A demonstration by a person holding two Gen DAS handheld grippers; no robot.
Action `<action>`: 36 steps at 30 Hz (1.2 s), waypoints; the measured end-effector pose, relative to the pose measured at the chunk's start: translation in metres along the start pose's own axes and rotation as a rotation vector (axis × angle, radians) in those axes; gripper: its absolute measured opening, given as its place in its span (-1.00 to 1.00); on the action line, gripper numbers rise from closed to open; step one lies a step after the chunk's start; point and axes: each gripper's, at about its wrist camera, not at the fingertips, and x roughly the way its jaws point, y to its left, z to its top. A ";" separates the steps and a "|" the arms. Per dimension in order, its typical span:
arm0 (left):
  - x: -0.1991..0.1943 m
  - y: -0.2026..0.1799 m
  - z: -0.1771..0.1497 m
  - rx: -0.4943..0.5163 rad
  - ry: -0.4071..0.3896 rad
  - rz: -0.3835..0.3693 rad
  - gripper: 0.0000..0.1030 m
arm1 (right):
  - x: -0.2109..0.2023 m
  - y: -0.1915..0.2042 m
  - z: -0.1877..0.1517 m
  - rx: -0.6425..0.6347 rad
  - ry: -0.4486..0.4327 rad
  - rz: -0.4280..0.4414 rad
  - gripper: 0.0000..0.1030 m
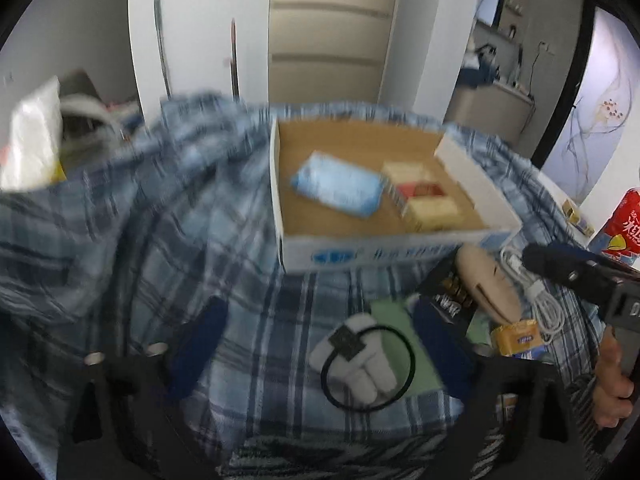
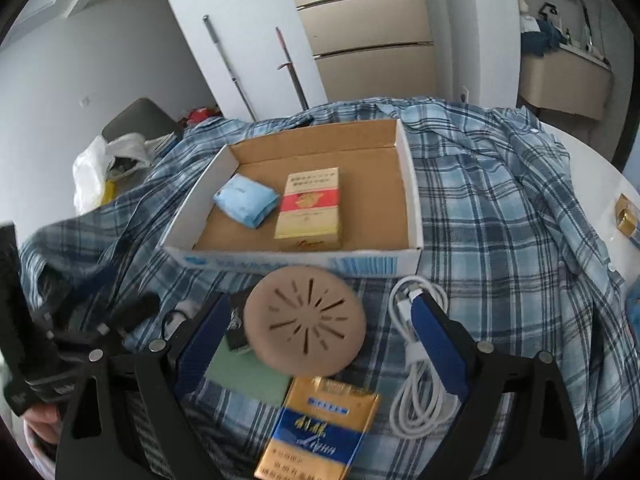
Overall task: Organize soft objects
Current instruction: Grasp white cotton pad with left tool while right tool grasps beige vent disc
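On the left, the left gripper (image 1: 316, 344) hangs over the plaid cloth (image 1: 160, 220) with its jaws apart and empty. A white hair tie with a black loop (image 1: 360, 364) lies just ahead between the fingers, its 3 soft lobes pointing toward the camera. Further right, the right gripper (image 2: 320, 344) is also spread and holds nothing; the round tan disc (image 2: 306, 320) sits between its fingers, the white cable (image 2: 416, 364) beside the right one. The cardboard box (image 2: 412, 200) lies beyond both, already holding a blue tissue pack (image 2: 246, 200). The left hand looks nearer the tie.
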 end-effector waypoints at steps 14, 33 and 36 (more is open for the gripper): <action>0.023 -0.013 -0.006 0.058 0.124 -0.055 0.12 | 0.002 -0.003 -0.010 -0.022 -0.060 0.037 0.76; -0.055 -0.020 -0.011 0.112 -0.334 -0.085 -0.42 | -0.007 -0.007 -0.012 0.007 -0.137 0.028 0.76; -0.068 -0.031 -0.016 0.165 -0.418 -0.082 -0.42 | -0.012 -0.008 -0.011 0.013 -0.171 0.049 0.76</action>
